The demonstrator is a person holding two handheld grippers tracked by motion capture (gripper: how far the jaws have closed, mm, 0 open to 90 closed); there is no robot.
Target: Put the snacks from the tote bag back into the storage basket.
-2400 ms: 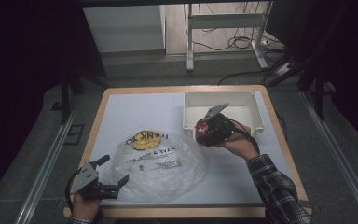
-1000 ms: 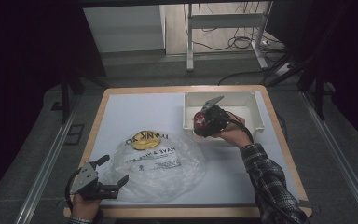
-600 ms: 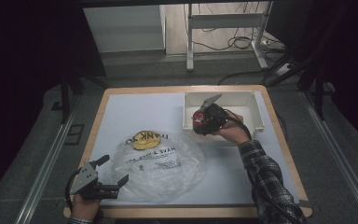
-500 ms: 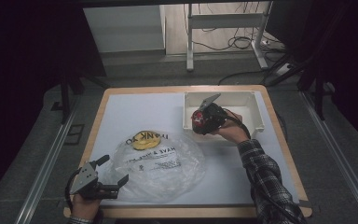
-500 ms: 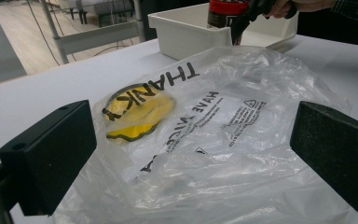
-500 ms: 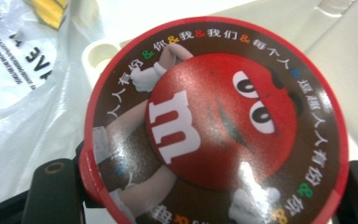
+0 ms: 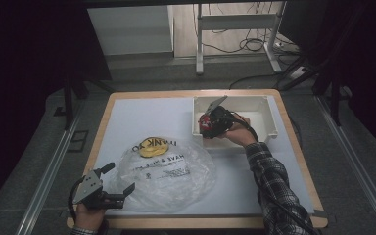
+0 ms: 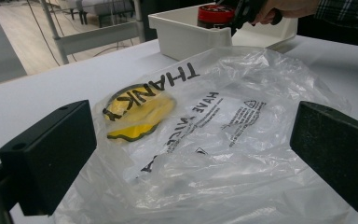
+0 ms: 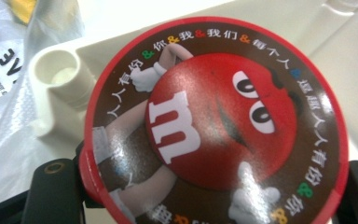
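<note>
A round candy tub with a red lid sits between the jaws of my right gripper, which is shut on it at the near left corner of the white bin. In the left gripper view the tub shows just above the bin's front wall. A clear plastic bag printed with black words lies flat in the middle of the table, a yellow round patch at its far edge. My left gripper rests at the bag's near left edge, its jaws wide apart around the crinkled plastic without pressing it.
The table has a white mat with a wooden border. The bin's corner post stands just left of the tub. A plaid sleeve crosses the right side of the mat. Metal frame legs and cables lie beyond the far edge.
My right gripper has carried the tub away from me and a little left, from beside the bin's front wall to over its near left corner. The left gripper and bag have stayed still.
</note>
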